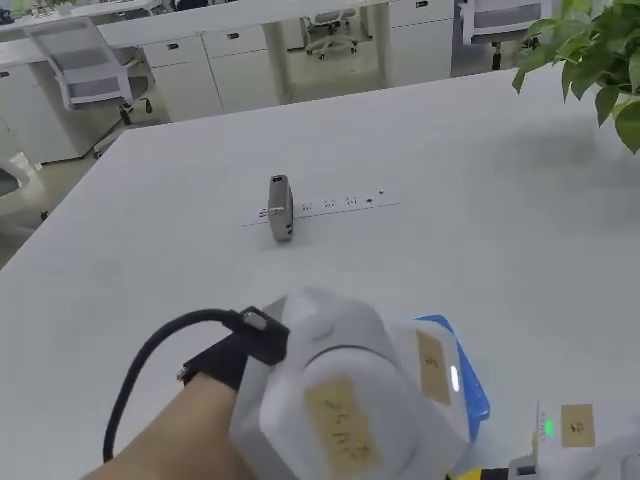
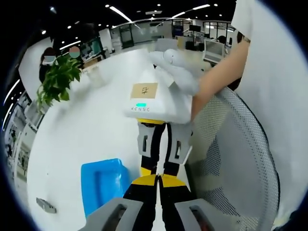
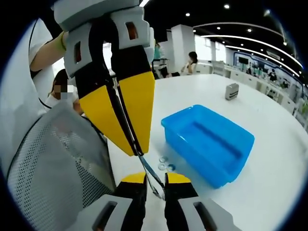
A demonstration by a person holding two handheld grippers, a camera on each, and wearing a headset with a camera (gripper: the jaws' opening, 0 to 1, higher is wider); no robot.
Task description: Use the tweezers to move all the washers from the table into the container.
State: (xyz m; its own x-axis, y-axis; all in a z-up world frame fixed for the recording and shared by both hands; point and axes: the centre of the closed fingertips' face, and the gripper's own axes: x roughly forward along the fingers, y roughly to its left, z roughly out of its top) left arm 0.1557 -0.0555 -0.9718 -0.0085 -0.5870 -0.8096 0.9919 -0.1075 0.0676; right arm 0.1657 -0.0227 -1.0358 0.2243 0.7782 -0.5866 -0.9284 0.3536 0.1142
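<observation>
- My right jaws [image 3: 155,181] stand only narrowly parted. The bright lower end of the tweezers [image 3: 150,172] runs down into the slot between the yellow tips. I cannot tell whether the pads actually press on it.
- My left jaws [image 3: 137,150] come into the right gripper view from 11 o'clock, tip to tip with the right pair. Their yellow pads are closed on the dark upper length of the tweezers, which sits as a thin line between them.
- The tweezers' long axis runs from 11 o'clock down to 5 o'clock in that view, bridging one pair of jaws to the other.
- The washers [image 3: 164,165] are a small cluster lying on the table [image 3: 276,185]. They are at about 1 o'clock from my right tips, just beside the tweezers' blade, and none is gripped.
- My right jaws look nearer to them than my left. I judge the coming move turns on swinging the tweezers' points over to that 1 o'clock spot, and I cannot make out which end carries the points.
- The blue container [image 3: 192,156] sits just past the washers at 1 to 2 o'clock. Its near wall is close to them, and no washers show inside.
- In the head view, a small metal device [image 1: 281,207] stands well apart at 12 o'clock, and a plant [image 1: 600,55] is at 2 o'clock.
</observation>
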